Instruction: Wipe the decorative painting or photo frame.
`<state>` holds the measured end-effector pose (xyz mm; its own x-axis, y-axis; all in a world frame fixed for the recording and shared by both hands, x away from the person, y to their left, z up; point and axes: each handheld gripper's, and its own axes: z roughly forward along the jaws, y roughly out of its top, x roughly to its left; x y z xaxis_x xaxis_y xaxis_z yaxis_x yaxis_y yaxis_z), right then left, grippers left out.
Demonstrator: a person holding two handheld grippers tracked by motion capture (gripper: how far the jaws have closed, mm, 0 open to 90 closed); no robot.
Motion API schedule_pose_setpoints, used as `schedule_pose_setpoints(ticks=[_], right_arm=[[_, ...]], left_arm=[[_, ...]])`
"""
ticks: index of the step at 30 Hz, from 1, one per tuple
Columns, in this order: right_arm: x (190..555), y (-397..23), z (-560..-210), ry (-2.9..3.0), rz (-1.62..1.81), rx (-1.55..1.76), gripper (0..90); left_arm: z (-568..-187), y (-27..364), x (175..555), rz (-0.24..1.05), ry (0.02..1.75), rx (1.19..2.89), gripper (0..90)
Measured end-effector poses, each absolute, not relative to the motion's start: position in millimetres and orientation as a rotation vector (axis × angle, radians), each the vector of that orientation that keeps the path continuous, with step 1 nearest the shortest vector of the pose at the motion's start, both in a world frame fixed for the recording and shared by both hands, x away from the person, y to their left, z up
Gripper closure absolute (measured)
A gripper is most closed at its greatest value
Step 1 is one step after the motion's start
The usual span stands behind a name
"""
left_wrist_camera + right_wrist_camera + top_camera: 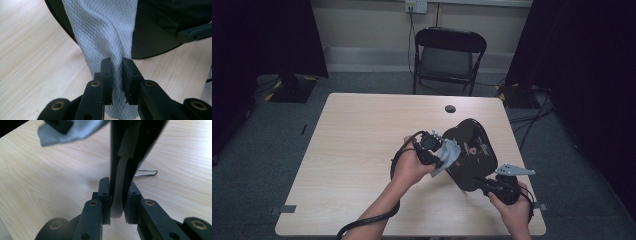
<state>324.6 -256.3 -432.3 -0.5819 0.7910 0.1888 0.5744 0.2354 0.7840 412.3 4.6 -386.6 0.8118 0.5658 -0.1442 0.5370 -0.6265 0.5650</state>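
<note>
Steadily, your right hand-held gripper clamps the near edge of the black ukulele-shaped body to prop it tilted above the worktop, while your left hand-held gripper, clamped on the grey cloth, drapes it against the glossy surface for wiping.

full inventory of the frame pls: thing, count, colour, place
glossy object: 1, black with a small printed mark, right half of table, near edge clamped in right gripper
cloth: 1, pale grey, quilted texture, hanging from left gripper against the black object
wire clip: 1, metal, lying on table beyond the black object
table: 1, light wood, round cable hole near far edge
folding chair: 1, black, behind table
wall socket: 1, white, on far wall
left gripper: 1, black, shut on cloth, table centre
right gripper: 1, black, shut on black object's edge, near right corner
</note>
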Motion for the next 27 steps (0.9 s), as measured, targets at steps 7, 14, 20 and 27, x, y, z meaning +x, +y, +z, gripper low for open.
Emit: schedule_pose_setpoints(ticks=[7, 14, 20, 27], right_arm=[[324.4, -256.3, -431.9, 2.266, 1.26, 1.288, 79.2], [324.8, -256.0, -431.1, 2.268, 1.256, 1.287, 79.2], [324.7, -256.4, -431.0, 2.268, 1.259, 1.288, 79.2], [324.6, -255.9, -431.0, 2.264, 1.258, 1.289, 79.2]], left_arm=[[-415.6, 4.4, 409.2, 0.029, 0.844, 2.417, 80.0], [-436.7, 3.1, 407.0, 0.028, 0.863, 2.455, 80.0], [-451.5, 3.0, 403.4, 0.013, 0.875, 2.487, 79.9], [-454.2, 9.0, 399.8, 0.014, 0.875, 2.496, 79.9]])
